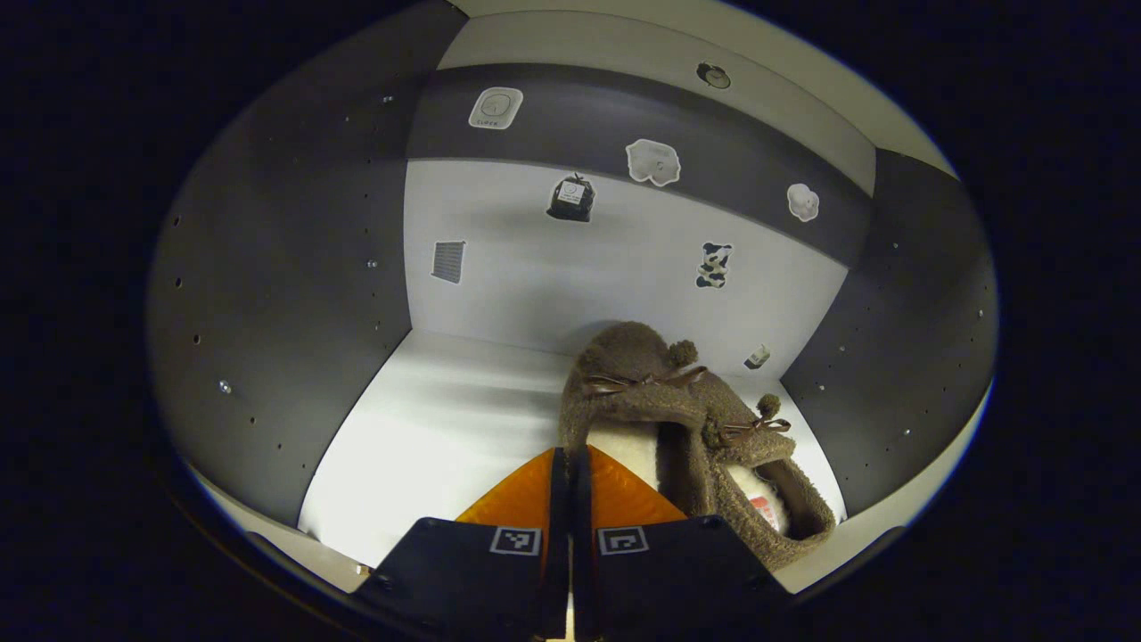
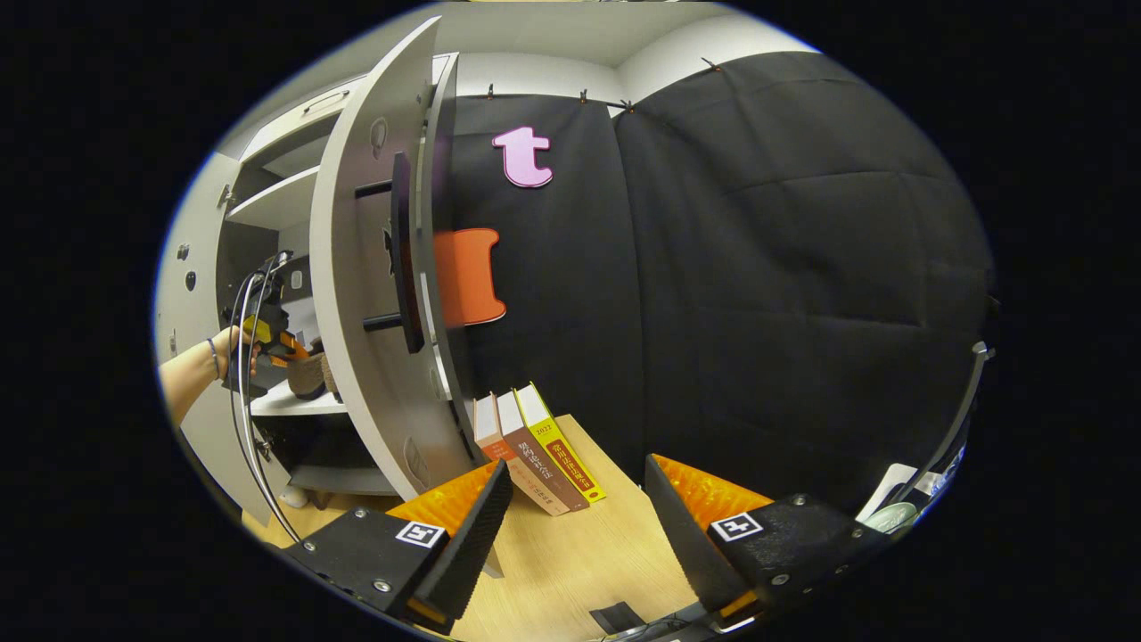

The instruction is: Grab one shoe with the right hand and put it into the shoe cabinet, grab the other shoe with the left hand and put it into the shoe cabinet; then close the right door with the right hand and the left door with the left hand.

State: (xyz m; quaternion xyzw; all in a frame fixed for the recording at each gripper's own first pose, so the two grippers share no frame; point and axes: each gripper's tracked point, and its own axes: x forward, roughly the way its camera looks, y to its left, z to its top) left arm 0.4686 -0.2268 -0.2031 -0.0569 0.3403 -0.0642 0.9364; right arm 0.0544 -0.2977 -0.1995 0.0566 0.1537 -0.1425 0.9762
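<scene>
Two fuzzy brown shoes with small bows lie side by side on the white shelf (image 1: 428, 437) inside the shoe cabinet. In the left gripper view, my left gripper (image 1: 570, 455) is shut on the side rim of the nearer-left shoe (image 1: 633, 374), one finger inside and one outside. The other shoe (image 1: 758, 464) leans against it at the right, near the cabinet's side wall. In the right gripper view, my right gripper (image 2: 575, 499) hangs open with nothing in it above a wooden table (image 2: 579, 562). Far to its left, a hand holds the left gripper (image 2: 267, 348) at a shoe (image 2: 309, 376).
The cabinet's right door (image 2: 374, 267) stands wide open between my right gripper and the shelf. The left door (image 2: 183, 267) is open too. Three books (image 2: 535, 455) lean by the door's foot on the table. Stickers (image 1: 653, 162) dot the cabinet's back wall.
</scene>
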